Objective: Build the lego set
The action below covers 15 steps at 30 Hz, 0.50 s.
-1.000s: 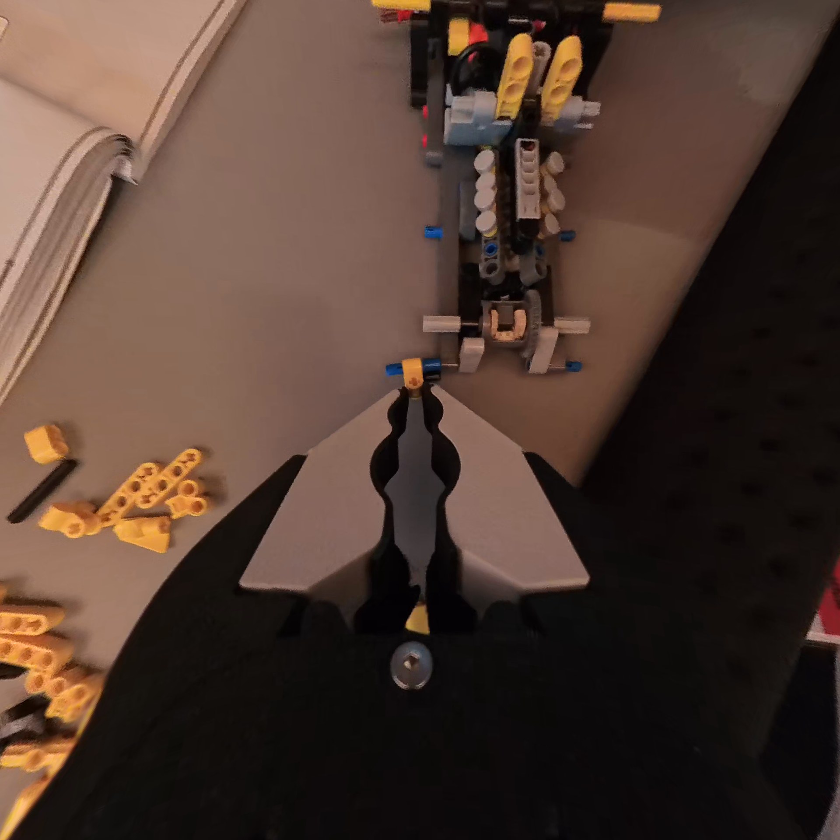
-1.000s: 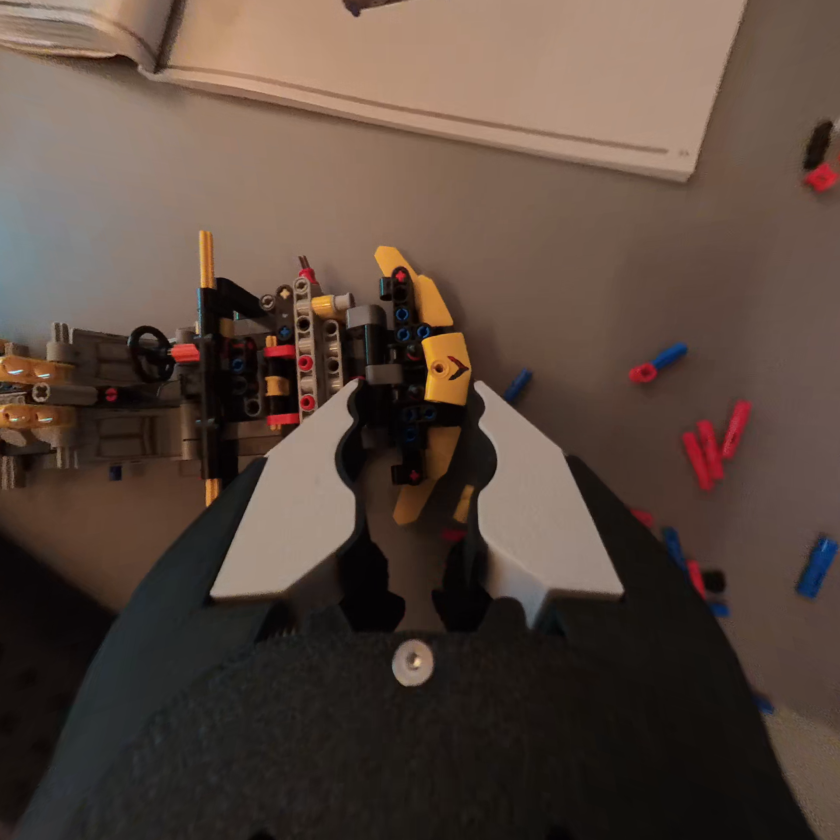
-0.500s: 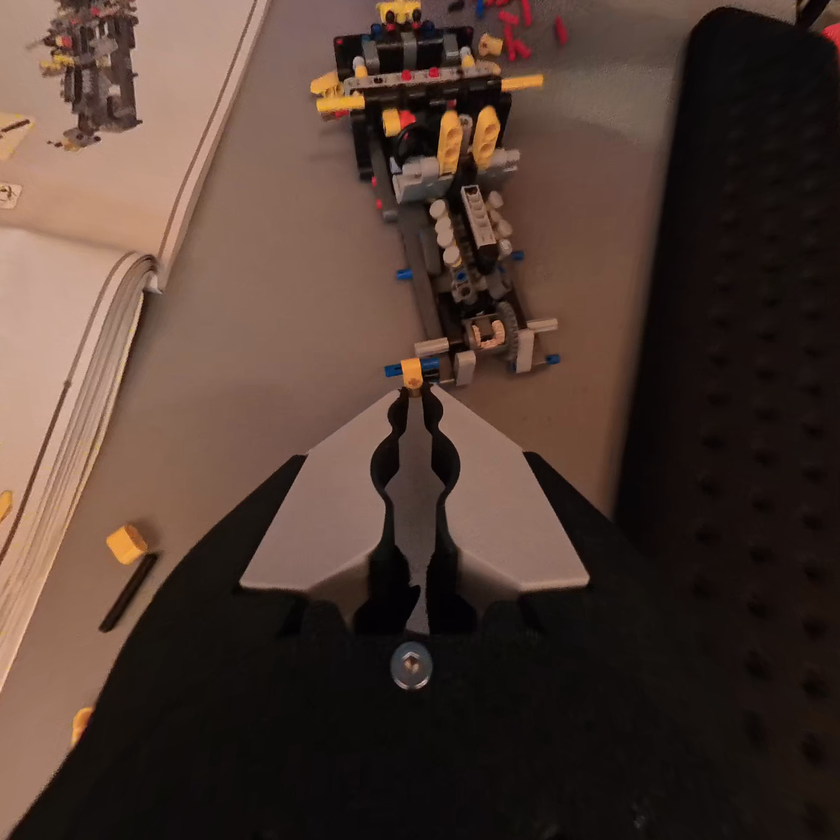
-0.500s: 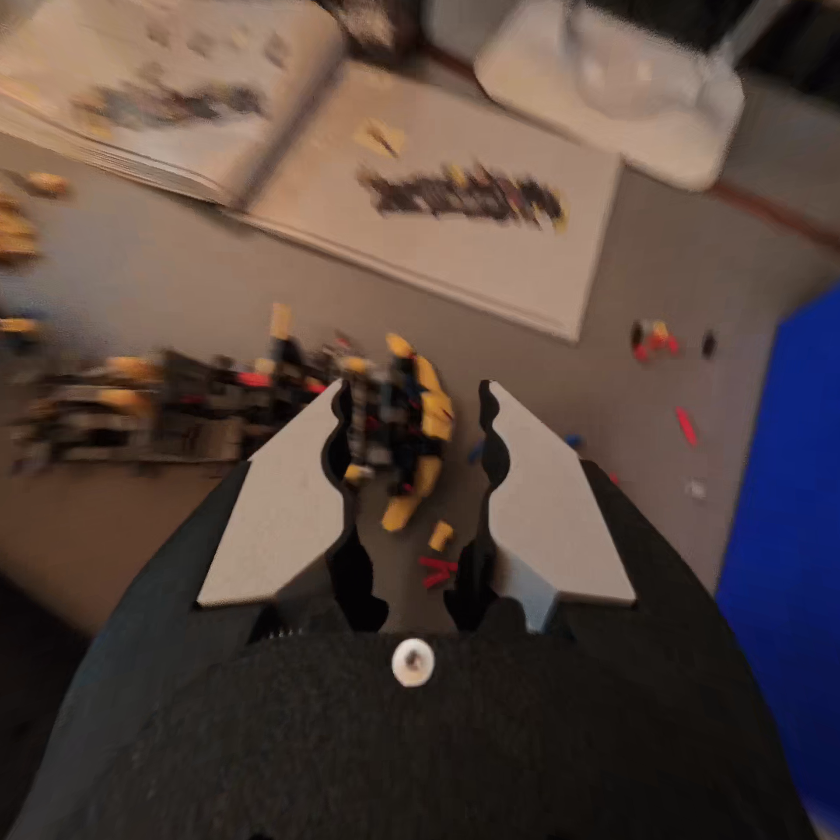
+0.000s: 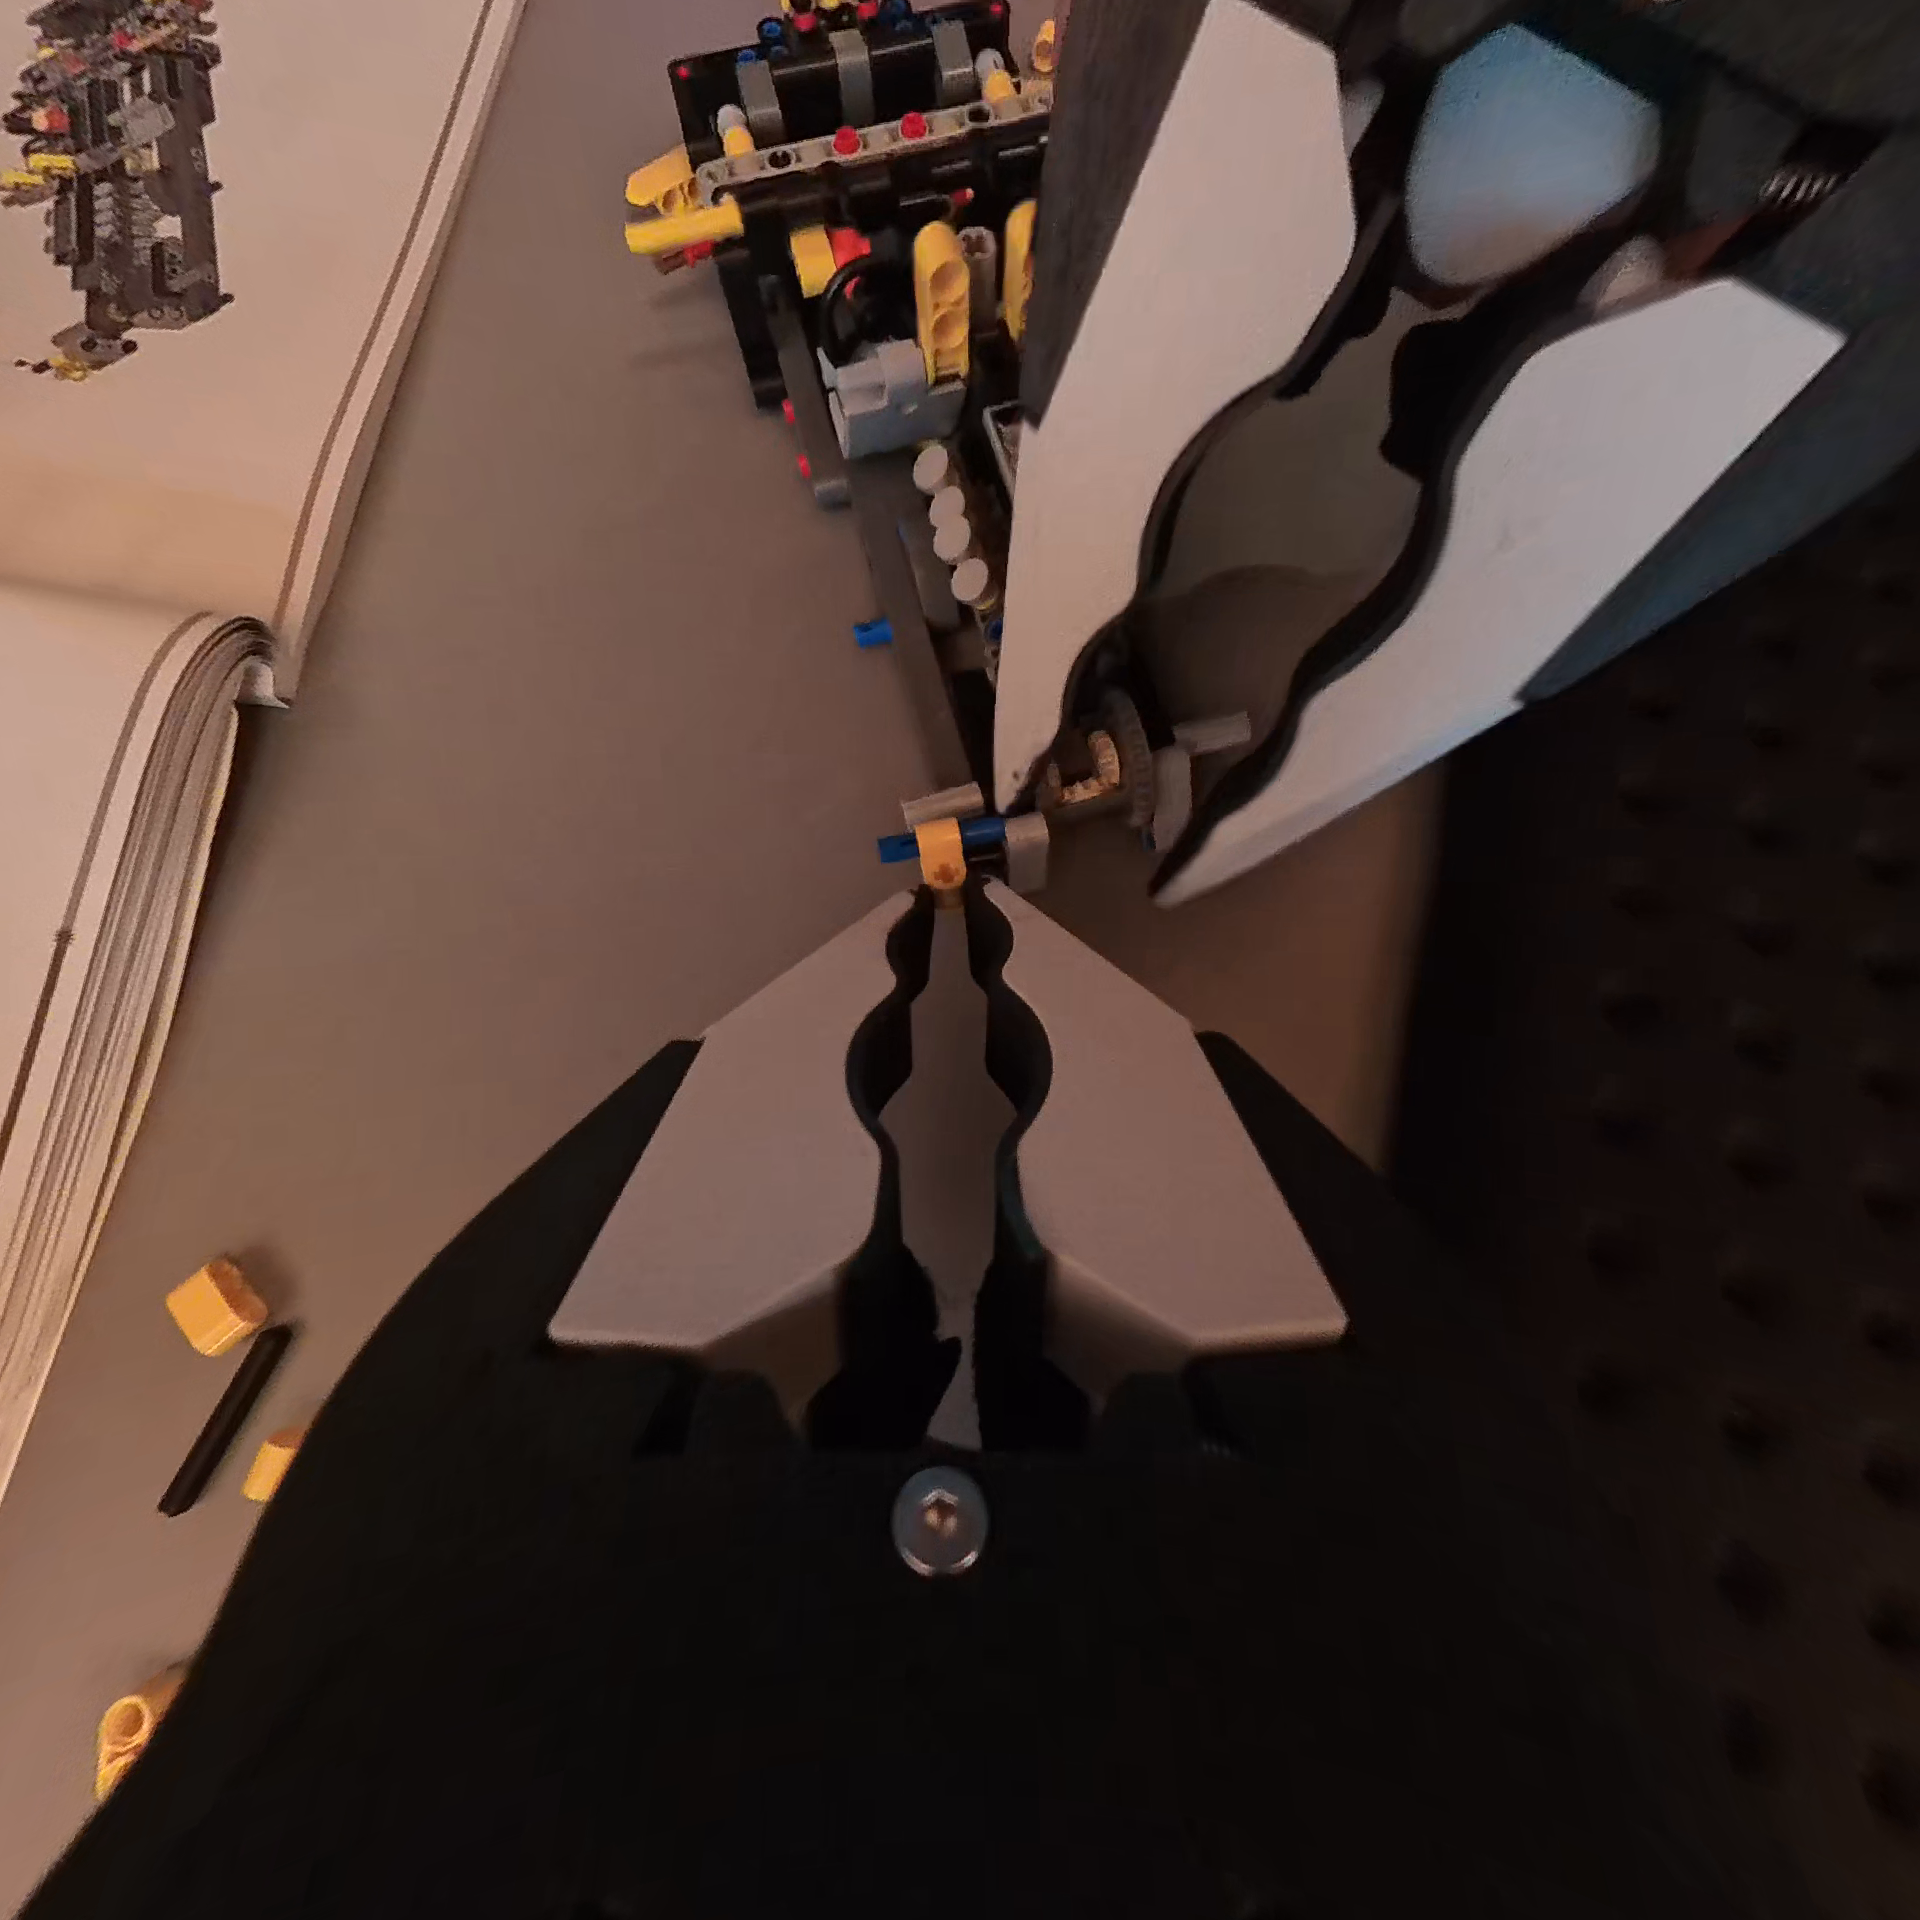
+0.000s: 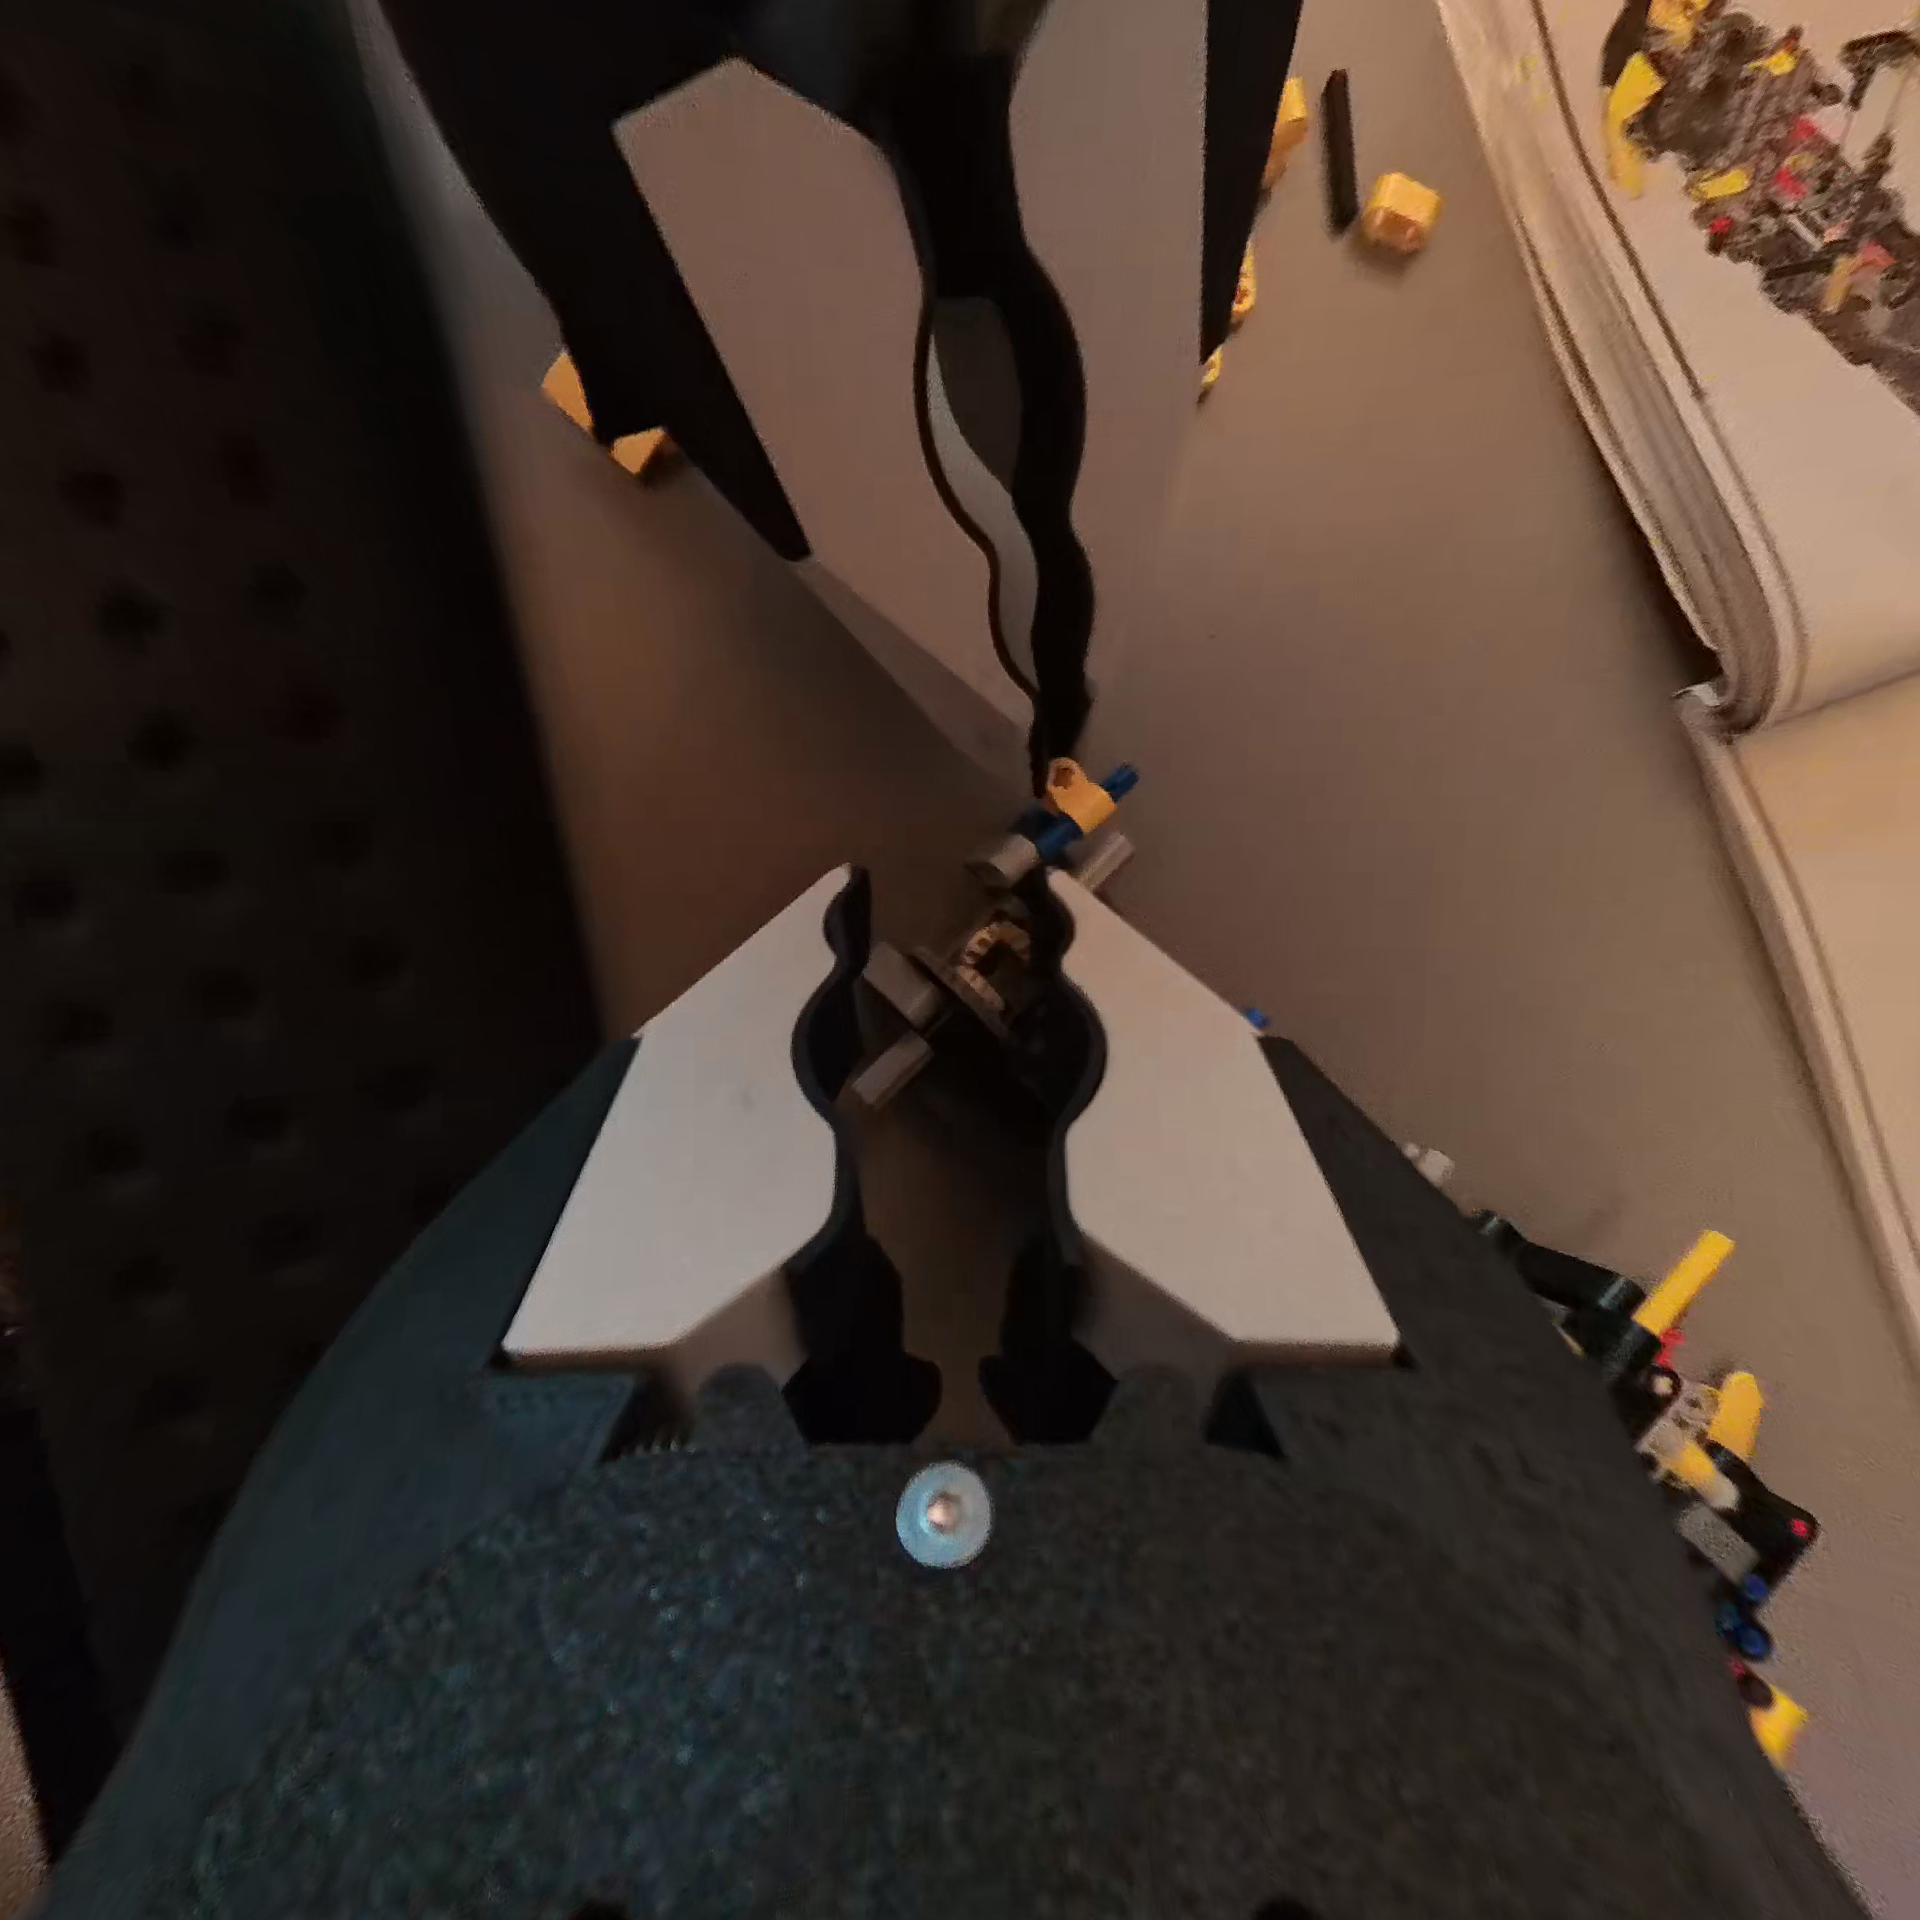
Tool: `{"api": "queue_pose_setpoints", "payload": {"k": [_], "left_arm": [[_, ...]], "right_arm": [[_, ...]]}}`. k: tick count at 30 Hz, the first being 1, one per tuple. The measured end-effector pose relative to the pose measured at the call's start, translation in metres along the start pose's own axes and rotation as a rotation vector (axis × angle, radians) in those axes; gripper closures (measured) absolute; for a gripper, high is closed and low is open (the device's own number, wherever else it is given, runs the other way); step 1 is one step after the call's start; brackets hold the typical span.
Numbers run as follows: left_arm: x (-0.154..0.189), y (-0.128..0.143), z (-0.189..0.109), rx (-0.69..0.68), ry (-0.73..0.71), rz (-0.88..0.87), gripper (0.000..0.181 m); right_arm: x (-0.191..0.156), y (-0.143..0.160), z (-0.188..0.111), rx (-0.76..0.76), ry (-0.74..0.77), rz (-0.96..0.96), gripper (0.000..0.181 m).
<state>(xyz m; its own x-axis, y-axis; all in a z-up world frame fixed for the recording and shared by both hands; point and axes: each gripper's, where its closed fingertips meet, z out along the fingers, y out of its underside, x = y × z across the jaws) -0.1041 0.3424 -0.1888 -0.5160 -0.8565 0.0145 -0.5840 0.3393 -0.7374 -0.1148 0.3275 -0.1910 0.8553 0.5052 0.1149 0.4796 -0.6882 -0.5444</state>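
Observation:
The long lego chassis (image 5: 883,343) lies on the grey table, its rear axle with a gear (image 5: 1117,748) nearest me. My left gripper (image 5: 948,891) is shut on a small yellow connector with a blue pin (image 5: 943,847) and holds it against the grey end of the rear axle. My right gripper (image 6: 954,878) straddles the rear axle and gear (image 6: 977,961), its jaws narrowed onto them. It also reaches in from the upper right in the left wrist view (image 5: 1086,847). The left gripper (image 6: 1055,764) with the yellow connector (image 6: 1075,798) shows from above in the right wrist view.
An open instruction book (image 5: 135,520) lies along the left, and it also shows in the right wrist view (image 6: 1766,416). Loose yellow pieces (image 5: 216,1304) and a black axle (image 5: 223,1418) lie beside it. A black dimpled mat (image 5: 1662,1247) borders the table. Both grippers' tips are close together, under 4 cm apart.
My right gripper left the chassis's front, swung round to its rear and narrowed onto the rear axle. My left gripper kept the yellow connector and now has it against the axle end.

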Motion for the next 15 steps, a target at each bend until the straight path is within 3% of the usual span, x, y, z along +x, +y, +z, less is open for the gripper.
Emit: {"api": "queue_pose_setpoints", "payload": {"k": [6, 15], "left_arm": [[-0.0005, 0.0035, -0.0005, -0.002, 0.010, -0.012, 0.174], [0.0000, 0.0068, -0.0024, 0.000, 0.026, -0.020, 0.174]], "right_arm": [[0.0095, -0.0005, 0.0038, 0.012, 0.096, -0.074, 0.168], [0.0098, -0.0030, 0.0052, 0.025, 0.115, -0.131, 0.173]]}}
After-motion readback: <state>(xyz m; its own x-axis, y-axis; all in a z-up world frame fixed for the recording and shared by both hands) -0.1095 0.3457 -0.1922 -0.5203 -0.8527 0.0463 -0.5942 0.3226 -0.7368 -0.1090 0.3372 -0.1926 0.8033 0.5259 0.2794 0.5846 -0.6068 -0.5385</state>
